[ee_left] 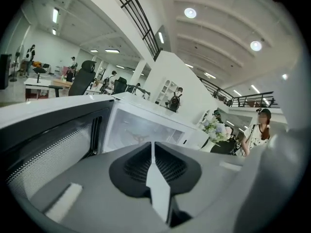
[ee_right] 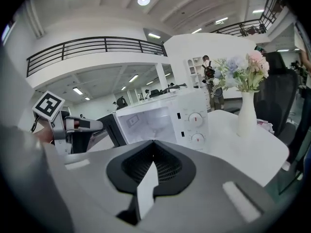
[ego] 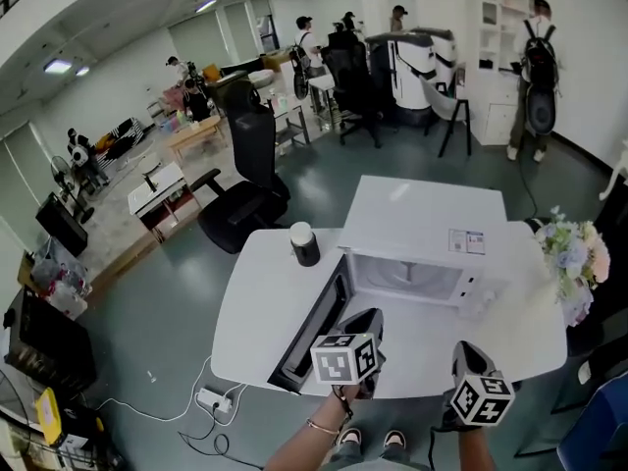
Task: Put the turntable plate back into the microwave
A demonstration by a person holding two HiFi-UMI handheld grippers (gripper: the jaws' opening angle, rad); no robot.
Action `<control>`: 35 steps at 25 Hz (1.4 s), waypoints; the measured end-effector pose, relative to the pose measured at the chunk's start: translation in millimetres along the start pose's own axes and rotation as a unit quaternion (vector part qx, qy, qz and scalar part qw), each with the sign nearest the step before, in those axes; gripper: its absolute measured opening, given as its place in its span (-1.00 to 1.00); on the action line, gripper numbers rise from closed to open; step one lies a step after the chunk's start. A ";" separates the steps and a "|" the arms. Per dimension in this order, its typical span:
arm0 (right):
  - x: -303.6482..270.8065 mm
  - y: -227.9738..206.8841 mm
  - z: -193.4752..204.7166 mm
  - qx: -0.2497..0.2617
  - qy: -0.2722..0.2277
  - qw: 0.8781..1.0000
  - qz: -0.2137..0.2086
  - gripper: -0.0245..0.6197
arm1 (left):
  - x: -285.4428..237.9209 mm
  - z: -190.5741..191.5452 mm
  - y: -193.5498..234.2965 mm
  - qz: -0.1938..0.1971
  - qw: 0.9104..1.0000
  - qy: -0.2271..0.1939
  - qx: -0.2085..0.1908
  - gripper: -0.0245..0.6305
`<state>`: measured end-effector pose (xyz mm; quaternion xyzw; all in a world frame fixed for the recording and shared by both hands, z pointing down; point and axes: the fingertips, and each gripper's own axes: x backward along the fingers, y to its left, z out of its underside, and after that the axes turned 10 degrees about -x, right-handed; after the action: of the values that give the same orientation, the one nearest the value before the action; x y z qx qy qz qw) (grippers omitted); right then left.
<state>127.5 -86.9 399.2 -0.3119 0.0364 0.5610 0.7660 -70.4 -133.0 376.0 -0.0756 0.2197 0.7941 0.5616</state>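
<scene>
The white microwave (ego: 424,212) stands on the white table (ego: 250,312) with its door (ego: 312,334) swung open to the left. Inside the lit cavity a clear glass turntable plate (ego: 410,275) seems to lie on the floor; it shows faintly in the left gripper view (ee_left: 139,136) and in the right gripper view (ee_right: 154,126). My left gripper (ego: 365,315) hovers in front of the opening, by the door, jaws shut and empty (ee_left: 153,147). My right gripper (ego: 469,347) hangs to its right, before the control panel, also shut with nothing in it (ee_right: 154,147).
A black cylinder with a white top (ego: 304,243) stands at the table's far left. A vase of flowers (ego: 577,263) sits at the right edge. Office chairs (ego: 245,199) and people fill the room beyond. A power strip (ego: 211,398) lies on the floor.
</scene>
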 end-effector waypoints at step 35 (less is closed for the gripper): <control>26.7 49.4 -41.3 0.024 -0.079 0.996 -0.020 -0.90 | 53.9 5.3 -0.6 0.012 0.999 -0.050 -0.014 -0.93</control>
<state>105.9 -77.4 333.7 -0.2486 -0.0169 0.5671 0.7851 -88.5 -84.2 360.8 -0.0405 0.1812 0.8063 0.5617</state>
